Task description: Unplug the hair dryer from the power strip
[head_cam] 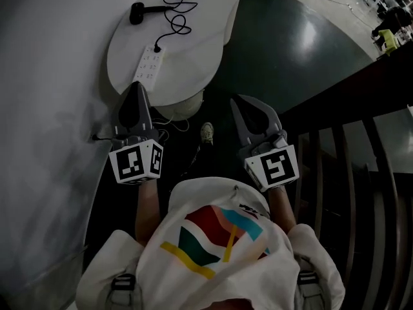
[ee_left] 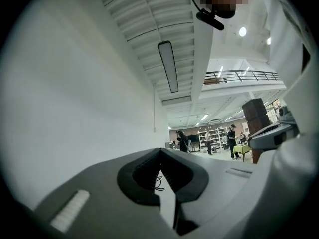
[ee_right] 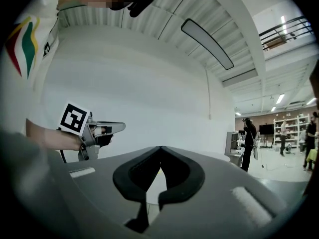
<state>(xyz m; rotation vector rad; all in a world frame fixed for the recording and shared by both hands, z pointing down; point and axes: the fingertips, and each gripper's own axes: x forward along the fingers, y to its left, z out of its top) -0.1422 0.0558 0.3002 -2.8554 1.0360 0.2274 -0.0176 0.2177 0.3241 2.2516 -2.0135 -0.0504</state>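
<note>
In the head view a black hair dryer [head_cam: 137, 11] lies at the far side of a white round table [head_cam: 206, 57]. Its black cord [head_cam: 177, 11] coils across the top, and its plug [head_cam: 157, 47] sits in a white power strip [head_cam: 148, 63]. My left gripper [head_cam: 136, 87] is shut and empty, its tip over the table's near edge just short of the strip. My right gripper [head_cam: 236, 101] is also shut and empty, off the table over the dark floor. The left gripper view shows shut jaws [ee_left: 160, 151] with a bit of cord [ee_left: 158, 182] beyond them. The right gripper view shows shut jaws [ee_right: 160, 148].
A pale wall [head_cam: 45, 108] runs along the left of the table. A dark wooden railing [head_cam: 348, 141] stands at the right over the dark floor [head_cam: 290, 50]. In the right gripper view, the left gripper [ee_right: 117, 127] is at the left. People and shelves [ee_left: 212, 138] are far off.
</note>
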